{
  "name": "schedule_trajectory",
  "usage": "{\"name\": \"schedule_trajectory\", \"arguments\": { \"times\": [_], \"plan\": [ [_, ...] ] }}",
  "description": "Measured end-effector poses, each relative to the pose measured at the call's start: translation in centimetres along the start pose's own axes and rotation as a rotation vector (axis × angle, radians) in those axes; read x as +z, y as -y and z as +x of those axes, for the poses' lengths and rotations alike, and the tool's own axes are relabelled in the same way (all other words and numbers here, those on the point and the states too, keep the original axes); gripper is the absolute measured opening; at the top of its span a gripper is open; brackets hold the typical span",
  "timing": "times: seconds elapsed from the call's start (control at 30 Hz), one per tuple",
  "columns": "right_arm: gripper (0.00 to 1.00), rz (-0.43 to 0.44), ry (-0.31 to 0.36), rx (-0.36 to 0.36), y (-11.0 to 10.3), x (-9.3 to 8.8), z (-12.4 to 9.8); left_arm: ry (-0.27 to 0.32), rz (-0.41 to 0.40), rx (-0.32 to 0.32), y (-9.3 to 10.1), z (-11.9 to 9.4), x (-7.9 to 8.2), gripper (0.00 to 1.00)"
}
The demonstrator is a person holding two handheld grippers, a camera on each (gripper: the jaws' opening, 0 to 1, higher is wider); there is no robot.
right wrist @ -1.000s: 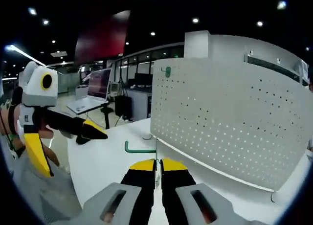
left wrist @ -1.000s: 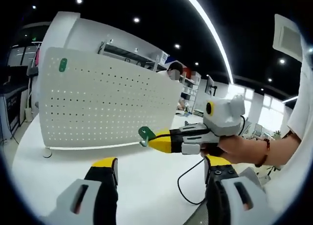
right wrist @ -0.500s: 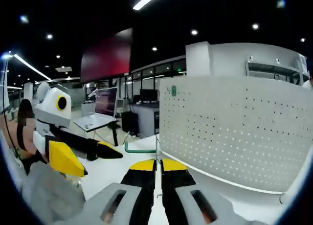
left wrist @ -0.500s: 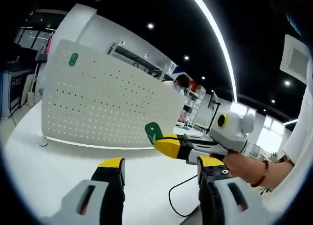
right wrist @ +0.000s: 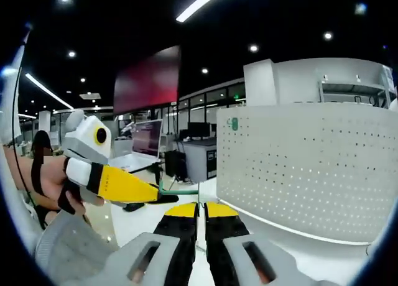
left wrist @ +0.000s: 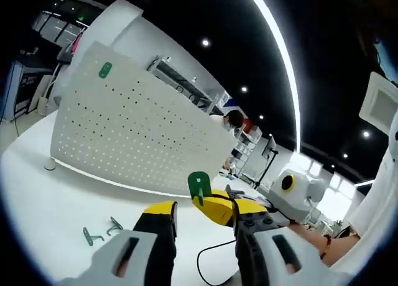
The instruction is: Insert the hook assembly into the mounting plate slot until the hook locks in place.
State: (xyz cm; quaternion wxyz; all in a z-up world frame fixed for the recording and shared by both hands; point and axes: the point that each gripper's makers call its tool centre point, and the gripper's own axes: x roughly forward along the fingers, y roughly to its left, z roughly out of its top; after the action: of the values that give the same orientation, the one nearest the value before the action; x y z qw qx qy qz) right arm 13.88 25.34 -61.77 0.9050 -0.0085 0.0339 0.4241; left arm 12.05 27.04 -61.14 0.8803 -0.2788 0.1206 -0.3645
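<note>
Here, green hook (right wrist: 180, 190) clamped in right gripper (right wrist: 199, 211), pegboard (right wrist: 311, 174) beyond

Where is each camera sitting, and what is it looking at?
Left gripper view: rides on the left gripper, looking along its open jaws at the white pegboard; the right gripper comes in from the right holding a green hook, with the person's hand behind it.
Right gripper view: rides on the right gripper, looking along its shut jaws, which pinch the green hook, toward the pegboard; the left gripper and the hand holding it show at left.
Both share the pegboard, its small green tag and the white table.
</note>
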Motion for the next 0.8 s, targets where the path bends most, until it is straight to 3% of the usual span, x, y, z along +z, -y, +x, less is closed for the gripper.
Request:
{"name": "schedule_trajectory", "arguments": {
  "times": [0.53,0.8],
  "plan": [
    [0.02,-0.044,0.021,0.023,-1.1,0.4,-0.5,-0.014,-0.04,-0.015,0.5,0.3,-0.2,0.07],
    [0.02,-0.07,0.041,0.013,-1.2,0.7,-0.3,-0.012,-0.078,-0.02,0.5,0.1,-0.1,0.04]
  ]
}}
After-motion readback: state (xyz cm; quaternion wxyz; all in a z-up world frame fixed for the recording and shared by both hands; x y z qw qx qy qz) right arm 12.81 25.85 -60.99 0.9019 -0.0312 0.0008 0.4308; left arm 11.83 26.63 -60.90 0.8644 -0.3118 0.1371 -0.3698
